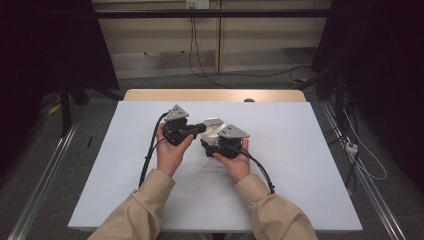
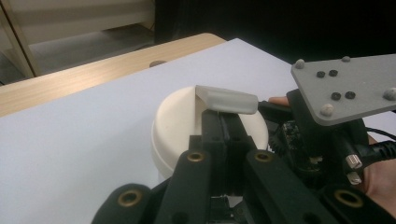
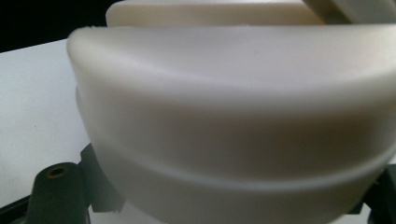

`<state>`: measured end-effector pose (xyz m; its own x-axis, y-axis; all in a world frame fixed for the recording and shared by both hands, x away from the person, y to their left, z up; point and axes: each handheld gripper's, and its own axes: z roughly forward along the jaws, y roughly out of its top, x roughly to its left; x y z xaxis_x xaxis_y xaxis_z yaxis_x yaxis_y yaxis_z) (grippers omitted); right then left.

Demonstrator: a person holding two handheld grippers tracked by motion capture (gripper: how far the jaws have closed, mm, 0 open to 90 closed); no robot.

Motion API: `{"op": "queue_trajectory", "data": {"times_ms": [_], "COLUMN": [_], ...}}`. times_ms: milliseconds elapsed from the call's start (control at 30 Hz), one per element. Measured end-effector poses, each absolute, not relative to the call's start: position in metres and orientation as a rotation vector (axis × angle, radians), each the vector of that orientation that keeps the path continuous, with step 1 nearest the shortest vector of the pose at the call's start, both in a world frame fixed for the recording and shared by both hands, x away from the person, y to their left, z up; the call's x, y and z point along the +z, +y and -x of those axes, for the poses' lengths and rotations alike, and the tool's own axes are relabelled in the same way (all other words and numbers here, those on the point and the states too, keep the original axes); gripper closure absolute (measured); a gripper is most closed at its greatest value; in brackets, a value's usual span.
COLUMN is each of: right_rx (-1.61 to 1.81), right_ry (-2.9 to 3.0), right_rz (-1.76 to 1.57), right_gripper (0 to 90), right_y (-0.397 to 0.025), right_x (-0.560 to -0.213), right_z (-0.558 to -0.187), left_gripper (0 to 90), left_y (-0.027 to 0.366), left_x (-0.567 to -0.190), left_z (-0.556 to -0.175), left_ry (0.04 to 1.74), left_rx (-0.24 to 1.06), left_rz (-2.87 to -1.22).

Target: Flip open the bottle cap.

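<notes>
White tabletop (image 1: 280, 170), left tongs (image 2: 224, 122) pinching jar (image 2: 177, 121) flap

One fixed camera overhead, two riding on the grippers

The high view looks forward and down from the person's side, taking in the whole white table top (image 1: 280, 200) and the floor beyond. The left gripper view looks along its closed black jaws, close over the white round container (image 2: 175, 119), toward the table's wooden far edge (image 2: 93, 77). The right gripper view sits almost against that same container (image 3: 233, 116), which all three views share.
</notes>
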<state>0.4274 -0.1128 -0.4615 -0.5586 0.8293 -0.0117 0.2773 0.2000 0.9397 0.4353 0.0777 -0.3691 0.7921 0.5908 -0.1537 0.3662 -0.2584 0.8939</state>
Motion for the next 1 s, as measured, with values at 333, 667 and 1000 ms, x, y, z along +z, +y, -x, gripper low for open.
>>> {"op": "queue_trajectory", "data": {"times_ms": [333, 667, 1000], "right_rx": [1.355, 1.357, 1.355], "right_ry": [1.949, 1.948, 1.95], "right_rz": [-1.026, -1.029, -1.03], "right_gripper": [18.4, 18.4, 18.4], "right_y": [-0.113, -0.113, -0.112], "right_x": [-0.462, -0.462, -0.462], "right_z": [-0.428, -0.428, -0.428], "left_gripper": [90.0, 90.0, 90.0], "left_y": [0.075, 0.071, 0.067], "left_x": [-0.364, -0.359, -0.359], "left_z": [-0.438, -0.441, -0.444], "left_ry": [0.727, 0.718, 0.713], "left_rx": [0.248, 0.25, 0.249], "left_rz": [-1.87, -1.873, -1.886]}}
